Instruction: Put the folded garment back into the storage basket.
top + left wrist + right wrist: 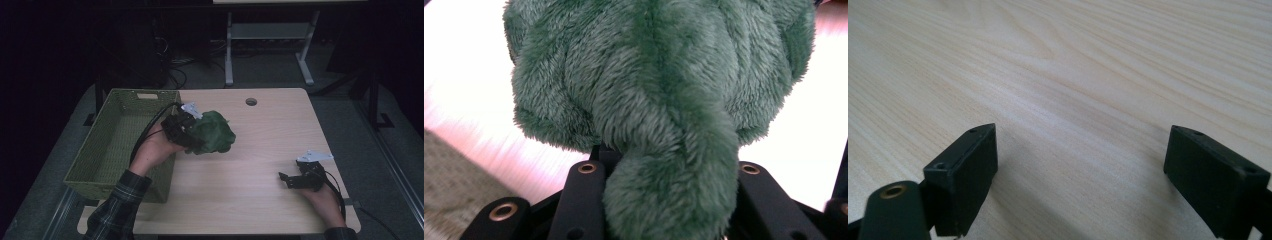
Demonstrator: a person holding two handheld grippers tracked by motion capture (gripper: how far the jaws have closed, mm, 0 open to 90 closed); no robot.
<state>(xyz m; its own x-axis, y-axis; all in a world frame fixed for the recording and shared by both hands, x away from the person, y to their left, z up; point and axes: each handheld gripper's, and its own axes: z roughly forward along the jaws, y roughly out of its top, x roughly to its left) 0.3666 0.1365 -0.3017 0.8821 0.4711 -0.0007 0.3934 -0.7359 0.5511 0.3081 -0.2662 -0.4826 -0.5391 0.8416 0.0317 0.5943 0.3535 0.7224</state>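
A dark green plush toy (212, 132) hangs above the wooden table (260, 200), just right of the basket's right wall. My left gripper (192, 136) is shut on the green plush toy (659, 90), whose fur bulges up between the jaws in the left gripper view. Near the table's right front, my right gripper (287, 179) rests low over the wood, pointing left. Its jaws stand wide apart in the right gripper view, with bare tabletop (1073, 75) and nothing else between the right gripper's fingertips (1083, 170).
An olive woven basket (95, 165) sits along the table's left side, with nothing showing inside it. A round cable hole (251, 101) is at the table's far edge. Beyond the table stand a desk frame (270, 45) and cables on the dark floor.
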